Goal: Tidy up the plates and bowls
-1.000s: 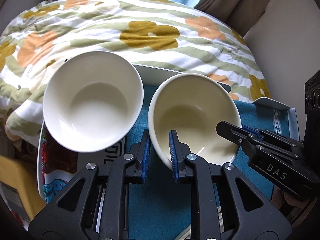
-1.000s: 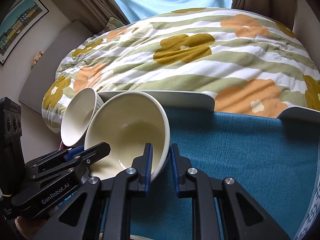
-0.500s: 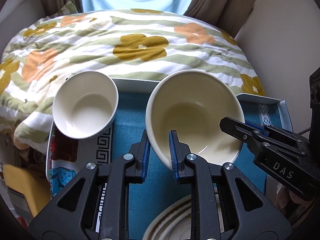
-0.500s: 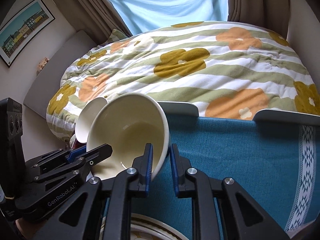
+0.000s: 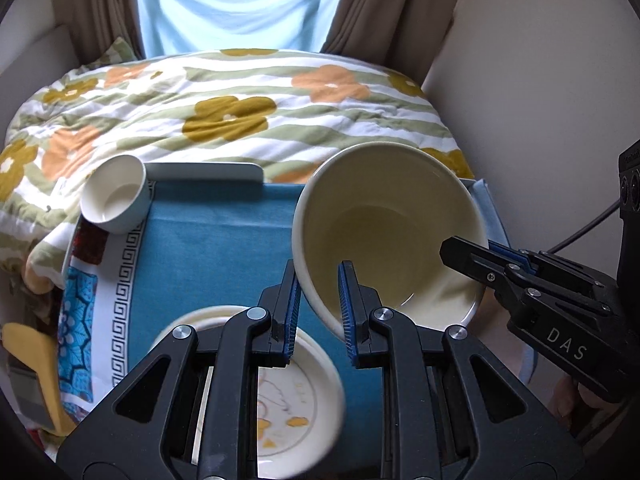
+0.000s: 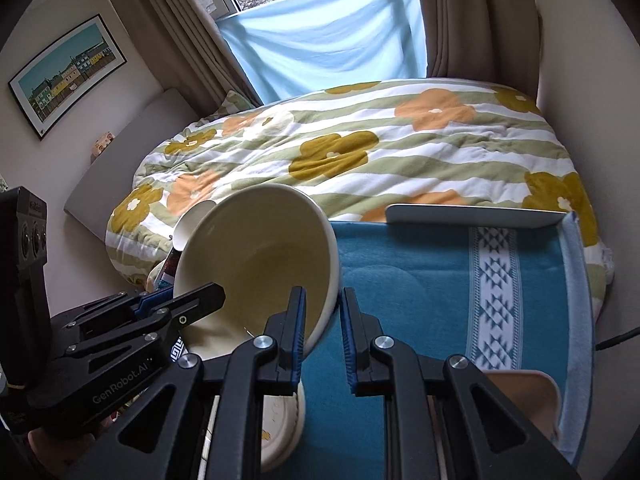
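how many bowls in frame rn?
2. Large cream bowl held up off the blue cloth, its rim pinched by both the left claw and the right claw. Small white bowl at the far left corner. More could be hidden behind the claws.

Cream bowl [image 5: 384,236]: glazed ceramic, glossy, smooth. Small white bowl [image 5: 114,200]: same glossy finish. Teal tablecloth [image 6: 420,276]: matt woven cloth. Quilt [image 6: 360,152]: soft, puckered fabric. Left tool [image 5: 318,312]: matt black plastic, ribbed blue pads, bright metal screws.

plate [image 5: 296,396] half-hidden by gripper [image 5: 316,308] — blurred
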Tool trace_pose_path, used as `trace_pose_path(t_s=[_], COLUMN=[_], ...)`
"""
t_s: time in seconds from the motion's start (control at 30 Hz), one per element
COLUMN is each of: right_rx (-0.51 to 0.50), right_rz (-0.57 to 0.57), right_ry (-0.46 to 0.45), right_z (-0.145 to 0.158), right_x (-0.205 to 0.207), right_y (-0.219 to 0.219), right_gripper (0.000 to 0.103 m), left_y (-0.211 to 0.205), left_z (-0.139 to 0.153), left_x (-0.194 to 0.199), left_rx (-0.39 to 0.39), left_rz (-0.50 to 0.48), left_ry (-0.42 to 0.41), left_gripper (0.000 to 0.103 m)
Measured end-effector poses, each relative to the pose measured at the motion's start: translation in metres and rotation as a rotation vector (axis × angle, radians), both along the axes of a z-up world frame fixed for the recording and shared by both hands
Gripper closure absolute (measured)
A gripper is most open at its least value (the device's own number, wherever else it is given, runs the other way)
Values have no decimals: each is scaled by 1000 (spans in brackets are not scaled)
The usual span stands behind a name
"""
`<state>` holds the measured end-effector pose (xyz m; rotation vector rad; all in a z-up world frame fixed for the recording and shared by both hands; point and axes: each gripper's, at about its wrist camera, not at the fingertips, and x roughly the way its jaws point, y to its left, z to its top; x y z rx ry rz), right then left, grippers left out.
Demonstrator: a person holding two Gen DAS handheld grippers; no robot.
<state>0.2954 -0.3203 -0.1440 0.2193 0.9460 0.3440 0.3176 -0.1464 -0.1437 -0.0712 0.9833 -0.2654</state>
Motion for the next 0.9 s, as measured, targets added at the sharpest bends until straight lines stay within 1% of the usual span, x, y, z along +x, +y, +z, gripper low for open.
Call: trace_pose_path(t_s=[0.13,0.2,0.4,0.57,0.7,0.9], right_rx=[-7,-13,-28,-34,-38,-53], right_rz=[-28,-44,-81,-99,-98,-86], right_ry=[-10,-3,54,113,160,196], right_z=[4,1,-24,-55,-78,-99], right_x=[-27,-39,-67,-78,-79,-81], right_y=[-43,-64,-107,-126,-133,-137], right_gripper=[87,87,87,87,87,87], left_y=[-46,-68,-117,-142,-154,-166], left_z=[-2,-7,-32,-60,-80,-100], left_x=[-27,-39,-62,-70,-69,-66], left_rx=[-5,-7,11,48,88,135], left_rz=[-32,-52,-108,-140,-158,-171], left_ry=[14,27,85,144,181,206], left_gripper=[87,86,86,87,87,86])
